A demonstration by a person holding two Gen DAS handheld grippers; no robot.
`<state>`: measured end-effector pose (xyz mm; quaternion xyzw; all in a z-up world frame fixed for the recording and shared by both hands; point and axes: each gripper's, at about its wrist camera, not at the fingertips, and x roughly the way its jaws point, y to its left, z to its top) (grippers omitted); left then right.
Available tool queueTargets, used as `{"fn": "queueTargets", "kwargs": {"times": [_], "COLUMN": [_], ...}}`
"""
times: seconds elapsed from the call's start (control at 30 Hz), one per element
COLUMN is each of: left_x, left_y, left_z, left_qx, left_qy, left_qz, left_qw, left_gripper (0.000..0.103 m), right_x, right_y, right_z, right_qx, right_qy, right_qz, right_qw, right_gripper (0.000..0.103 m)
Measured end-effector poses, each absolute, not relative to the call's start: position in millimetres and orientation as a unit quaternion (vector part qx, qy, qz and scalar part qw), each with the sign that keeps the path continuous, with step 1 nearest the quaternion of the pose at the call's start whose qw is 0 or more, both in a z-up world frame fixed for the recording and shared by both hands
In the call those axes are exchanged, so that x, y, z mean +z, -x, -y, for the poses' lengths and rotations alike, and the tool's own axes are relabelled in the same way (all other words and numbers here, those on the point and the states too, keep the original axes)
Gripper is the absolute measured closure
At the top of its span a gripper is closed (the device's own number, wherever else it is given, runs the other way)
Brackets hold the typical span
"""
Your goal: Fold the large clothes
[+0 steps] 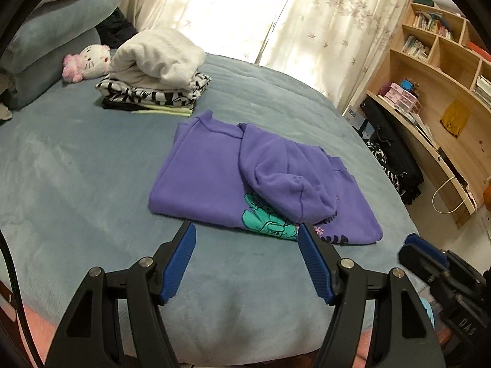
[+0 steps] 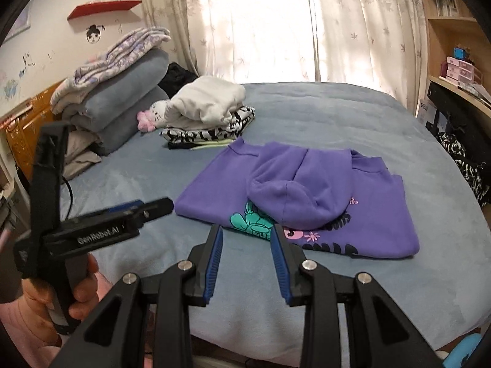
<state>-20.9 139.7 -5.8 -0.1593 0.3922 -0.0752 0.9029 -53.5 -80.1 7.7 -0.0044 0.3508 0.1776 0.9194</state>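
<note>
A purple hoodie (image 1: 214, 178) lies partly folded on the blue-grey bed (image 1: 76, 168), hood laid over its teal and pink print. It also shows in the right wrist view (image 2: 362, 211). My left gripper (image 1: 247, 233) is open and empty, just short of the hoodie's near edge. My right gripper (image 2: 247, 233) is open and empty, its tips at the near hem by the print. The left gripper (image 2: 147, 208) shows at the left of the right wrist view, held by a hand. The right gripper's tip (image 1: 412, 240) shows at the right edge of the left wrist view.
A stack of folded clothes (image 1: 156, 76) topped by a white garment sits at the far side of the bed, with a plush cat (image 1: 92, 59) and piled grey bedding (image 1: 52, 40) beside it. A wooden shelf and desk (image 1: 429, 92) stand to the right. Curtains (image 2: 276, 24) hang behind.
</note>
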Motion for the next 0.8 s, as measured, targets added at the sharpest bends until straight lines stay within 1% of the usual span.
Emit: {"fn": "queueTargets", "kwargs": {"times": [0.13, 0.3, 0.43, 0.5, 0.57, 0.67, 0.8], "left_x": [-24, -66, -95, -112, -128, -153, -170], "left_y": [13, -5, -23, -39, -55, -80, -102], "left_z": [-148, -164, -171, -172, -170, -168, -168], "left_qx": [-0.077, -0.093, -0.094, -0.095, -0.099, -0.093, -0.095], "left_qy": [0.186, 0.259, 0.297, 0.313, 0.330, 0.356, 0.389], "left_qz": [-0.411, -0.442, -0.435, -0.432, -0.430, -0.437, -0.425], "left_qw": [0.889, 0.854, 0.845, 0.840, 0.834, 0.820, 0.812], "left_gripper": [0.036, 0.035, 0.035, 0.035, 0.036, 0.036, 0.035], "right_x": [-2, -25, -40, -47, -53, -59, -63], "right_y": [43, 25, 7, -5, -19, -42, -71], "right_z": [81, 82, 80, 78, 76, 73, 70], "right_qx": [0.157, 0.128, 0.121, 0.122, 0.122, 0.120, 0.116], "right_qy": [0.002, 0.001, 0.000, -0.002, -0.007, -0.015, -0.013], "right_qz": [-0.358, -0.357, -0.357, -0.357, -0.364, -0.372, -0.367], "right_qw": [0.921, 0.925, 0.926, 0.926, 0.923, 0.920, 0.923], "right_gripper": [0.071, 0.071, 0.071, 0.077, 0.086, 0.091, 0.093]}}
